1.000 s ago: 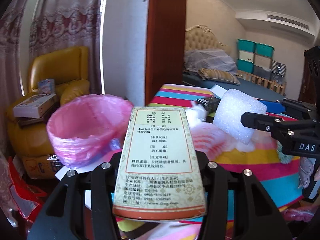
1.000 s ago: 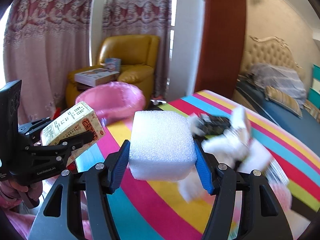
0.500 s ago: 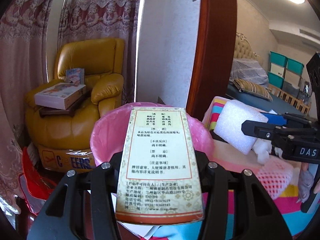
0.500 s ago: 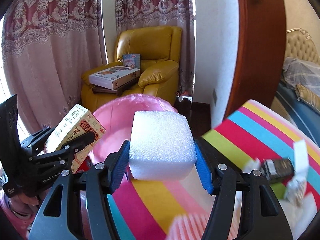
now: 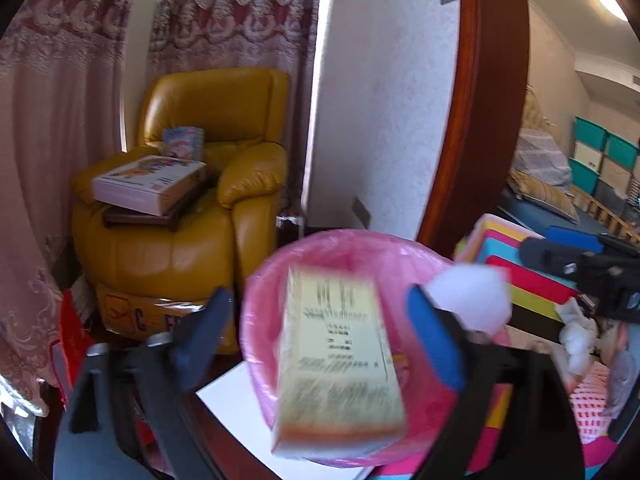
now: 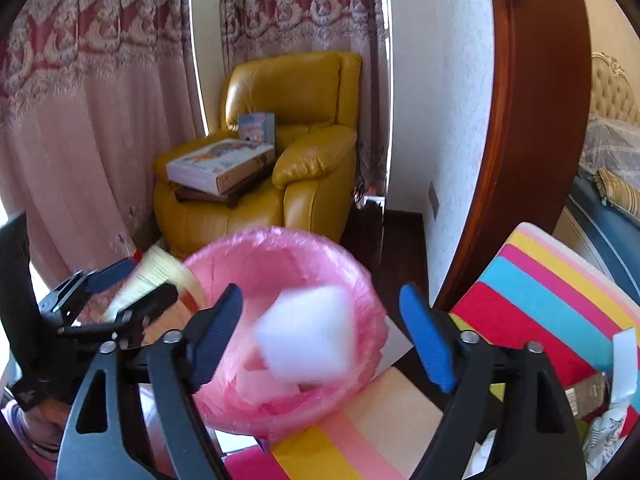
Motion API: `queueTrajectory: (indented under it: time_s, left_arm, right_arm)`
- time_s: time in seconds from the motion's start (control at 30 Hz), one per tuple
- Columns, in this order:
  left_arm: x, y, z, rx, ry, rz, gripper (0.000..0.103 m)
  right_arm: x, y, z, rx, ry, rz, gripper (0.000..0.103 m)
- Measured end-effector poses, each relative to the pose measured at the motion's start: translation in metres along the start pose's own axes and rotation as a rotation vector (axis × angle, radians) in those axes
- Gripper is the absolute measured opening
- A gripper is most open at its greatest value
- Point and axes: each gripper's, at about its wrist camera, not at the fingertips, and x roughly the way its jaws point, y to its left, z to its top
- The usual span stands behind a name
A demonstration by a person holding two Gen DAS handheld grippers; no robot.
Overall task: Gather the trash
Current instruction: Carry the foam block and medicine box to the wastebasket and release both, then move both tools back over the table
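- Left gripper [image 5: 320, 332] has its 2 blue-padded fingers spread wide, and nothing is pinched between them.
- The tan cardboard medicine box with printed text [image 5: 340, 360] sits blurred in the gap between those fingers, touching neither one, right over the mouth of the round bin lined with a pink plastic bag [image 5: 260, 292].
- Right gripper [image 6: 320, 336] is spread just as wide, also with nothing in its grip.
- The white foam block [image 6: 308, 334] is blurred too, tilted on a corner, loose between the right fingers and over the inside of the pink bag.
- Some pale stuff is already down in the bag under the foam, can't tell what it is.
- From the right wrist view the left gripper is at the bin's left rim with the box next to it.
- The bin sits against the edge of the striped rainbow-coloured tablecloth [image 6: 560, 300].
- Behind it there's a mustard-yellow leather armchair [image 6: 304, 152] with a flat white printed carton [image 6: 220, 164] lying across the seat.
- Pink lace curtains [image 6: 100, 100] hang behind that.
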Motion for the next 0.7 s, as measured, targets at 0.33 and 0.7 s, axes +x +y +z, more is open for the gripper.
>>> queueTrajectory:
  time_s: [0.33,0.7]
  left_arm:
    - [-0.043,-0.027,-0.013,0.143,-0.088,0.075,0.099]
    - [-0.082,-0.091,-0.038,0.102,-0.053,-0.05,0.099]
  right_arm:
    - [-0.087,-0.043,-0.018,0.037,-0.072,-0.043,0.085]
    - [-0.182,-0.099,-0.097,0.008,-0.073,-0.253,0.085]
